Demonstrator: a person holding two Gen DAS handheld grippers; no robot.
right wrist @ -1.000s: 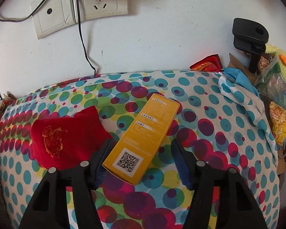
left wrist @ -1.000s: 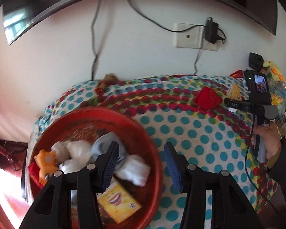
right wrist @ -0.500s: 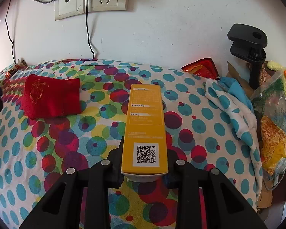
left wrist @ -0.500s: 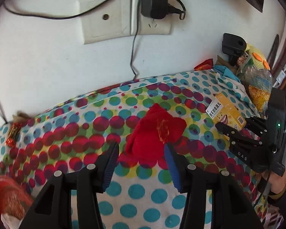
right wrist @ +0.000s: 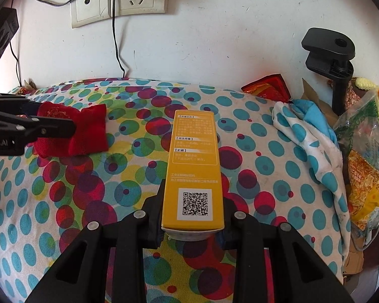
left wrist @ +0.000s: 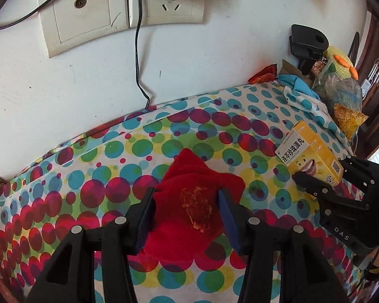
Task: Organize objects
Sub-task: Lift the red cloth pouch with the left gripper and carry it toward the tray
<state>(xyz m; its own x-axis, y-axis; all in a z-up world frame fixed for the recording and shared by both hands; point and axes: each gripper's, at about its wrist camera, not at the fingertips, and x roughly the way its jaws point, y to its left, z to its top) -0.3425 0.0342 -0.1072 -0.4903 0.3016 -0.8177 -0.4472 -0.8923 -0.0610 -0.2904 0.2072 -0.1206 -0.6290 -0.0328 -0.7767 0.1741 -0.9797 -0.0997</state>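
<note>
The right gripper has its fingers clamped on the near end of a yellow box, one finger on each long side, with the QR-code face turned up between them. The box runs straight forward from the fingers, over the polka-dot cloth that covers the desk.

The left gripper has its fingers set at a middling gap, straddling a red pouch with a gold emblem. The pouch lies flat on the cloth between them, and each blue pad stands right at its edge; whether they are pressing it cannot be told.

Seen from the left wrist, the box and the right gripper sit off to the right of the pouch, well apart from it. Beyond both pairs of fingers stands a white wall with a socket plate and a black cable hanging from it. Far right of the fingers, snack bags and a black clamp crowd the desk's end.
</note>
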